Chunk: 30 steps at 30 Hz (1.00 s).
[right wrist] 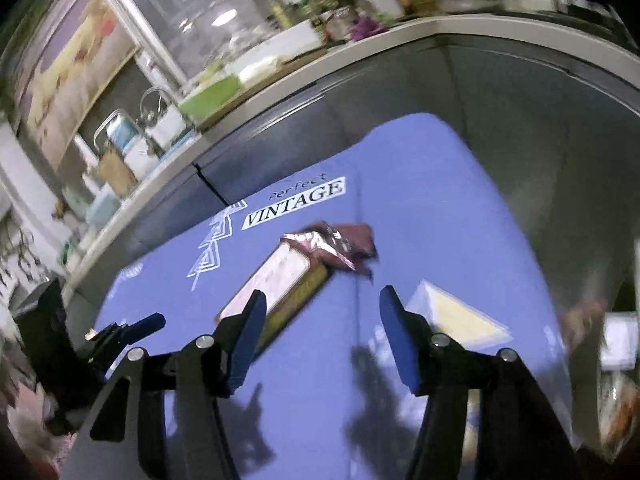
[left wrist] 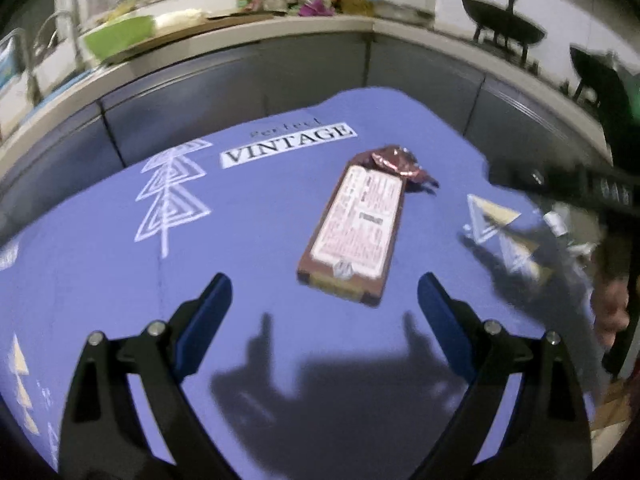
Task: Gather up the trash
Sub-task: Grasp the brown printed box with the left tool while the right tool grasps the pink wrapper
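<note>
A flat brown box [left wrist: 352, 232] with a white printed label lies on the blue cloth [left wrist: 120, 280]. A crumpled maroon foil wrapper [left wrist: 396, 162] rests against its far end. My left gripper [left wrist: 324, 292] hangs open just short of the box's near end, with nothing between its blue pads. In the right wrist view the same box [right wrist: 280, 276] and wrapper [right wrist: 340, 244] lie ahead and slightly left. My right gripper [right wrist: 322, 312] is open and empty, and its left finger overlaps the box's near corner in the picture.
The cloth carries a "Perfect VINTAGE" print [left wrist: 288, 144] and triangle patterns [left wrist: 172, 196]. Grey cabinet fronts [left wrist: 240, 76] and a crowded counter [left wrist: 224, 28] rise behind the table. A pale triangle shape [right wrist: 460, 320] lies right of the box. A hand [left wrist: 610, 308] shows at the right edge.
</note>
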{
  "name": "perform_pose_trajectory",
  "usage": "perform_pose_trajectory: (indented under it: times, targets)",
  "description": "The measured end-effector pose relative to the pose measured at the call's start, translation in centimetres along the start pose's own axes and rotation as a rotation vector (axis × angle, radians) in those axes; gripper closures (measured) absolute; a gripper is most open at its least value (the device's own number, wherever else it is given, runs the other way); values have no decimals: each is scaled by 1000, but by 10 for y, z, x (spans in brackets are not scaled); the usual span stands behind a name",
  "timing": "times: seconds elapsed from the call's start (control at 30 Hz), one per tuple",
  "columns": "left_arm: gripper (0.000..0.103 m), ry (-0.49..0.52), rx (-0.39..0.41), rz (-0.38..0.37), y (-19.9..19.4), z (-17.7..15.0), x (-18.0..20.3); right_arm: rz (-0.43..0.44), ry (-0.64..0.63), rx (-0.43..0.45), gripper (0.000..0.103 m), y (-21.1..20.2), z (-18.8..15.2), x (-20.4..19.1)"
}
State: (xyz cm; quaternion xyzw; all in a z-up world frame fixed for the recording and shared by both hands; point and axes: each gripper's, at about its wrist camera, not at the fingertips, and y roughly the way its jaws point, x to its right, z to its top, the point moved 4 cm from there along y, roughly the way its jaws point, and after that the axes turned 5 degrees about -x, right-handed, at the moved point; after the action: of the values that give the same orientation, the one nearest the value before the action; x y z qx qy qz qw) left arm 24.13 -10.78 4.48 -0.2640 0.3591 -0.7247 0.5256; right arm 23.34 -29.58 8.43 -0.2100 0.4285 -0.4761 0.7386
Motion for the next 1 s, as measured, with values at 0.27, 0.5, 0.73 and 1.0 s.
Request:
perform_pose_trajectory:
  times: [0.27, 0.5, 0.73, 1.0]
  targets:
    - [13, -2, -50, 27, 49, 20, 9, 61, 79, -51, 29, 68, 52, 11]
    - [36, -52, -64, 25, 57, 15, 5, 71, 38, -159, 88, 83, 34, 13]
    - [44, -39, -24, -28, 24, 2, 25, 129, 79, -74, 103, 29, 10, 22]
    - [44, -17, -25, -132, -12, -9, 68, 142, 142, 36, 102, -58, -15, 60]
